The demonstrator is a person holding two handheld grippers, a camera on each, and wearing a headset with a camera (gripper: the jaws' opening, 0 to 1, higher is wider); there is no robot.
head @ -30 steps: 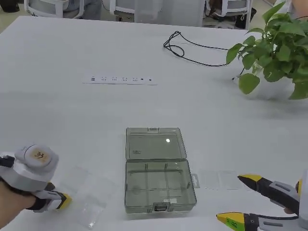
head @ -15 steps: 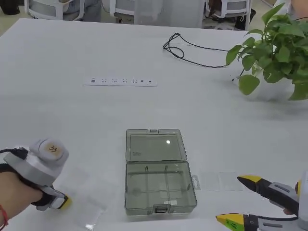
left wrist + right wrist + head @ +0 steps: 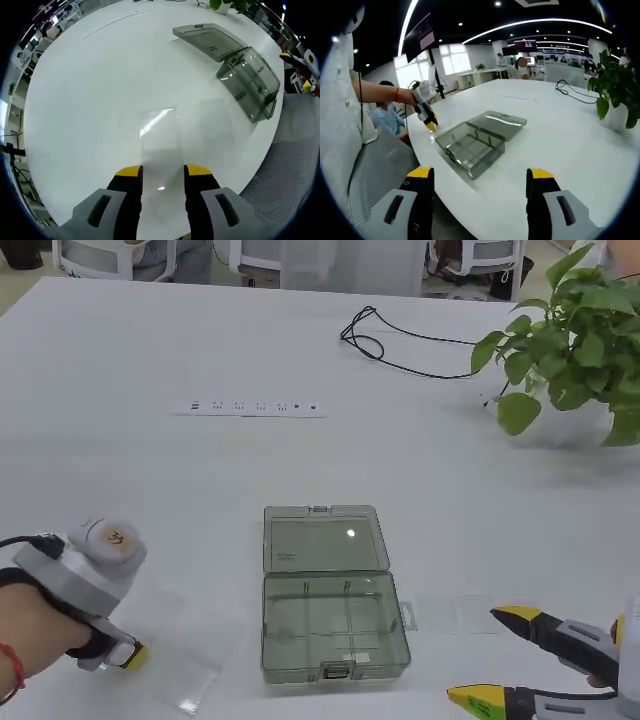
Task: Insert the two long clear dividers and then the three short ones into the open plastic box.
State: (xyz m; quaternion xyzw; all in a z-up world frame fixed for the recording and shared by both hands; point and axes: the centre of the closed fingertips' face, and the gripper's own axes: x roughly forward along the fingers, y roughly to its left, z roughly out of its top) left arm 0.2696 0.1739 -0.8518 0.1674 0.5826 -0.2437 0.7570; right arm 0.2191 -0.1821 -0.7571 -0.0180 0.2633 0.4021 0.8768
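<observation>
Box: the grey see-through box (image 3: 335, 630) stands open on the white table (image 3: 150, 470), near the person. Its lid (image 3: 325, 538) is laid back flat at the box's 12 o'clock.
Dividers, left lot: clear dividers (image 3: 190, 655) lie flat on the table at the box's 8 o'clock, near it but not touching.
Dividers, right lot: more clear pieces (image 3: 450, 615) lie at the box's 3 o'clock, just beside its wall.
Left gripper: the left gripper (image 3: 130, 658) is low over the left lot. In its own view the jaws are parted on either side of one flat divider (image 3: 160, 135), which runs away toward 12 o'clock. Nothing is pinched yet.
Right gripper: the right gripper (image 3: 493, 655) hovers at the box's 4 o'clock, jaws spread wide and empty, well clear of the pieces beside it.
Poor view: the sheet's edges are faint against the white top, so it is probably a long divider, but I cannot be sure.
Step in hand: picking up a divider from the left lot, judging by where the left jaws stand.
Next move: close on the near edge of the sheet, lift it, turn it upright and carry it toward 3 o'clock to the box. Then line it up with the slots in the box walls.
Risk: a thin flat sheet may slide away instead of being caught.
Background: a power strip (image 3: 250, 407) lies at the box's 11 o'clock and a plant (image 3: 570, 340) at 2 o'clock.
</observation>
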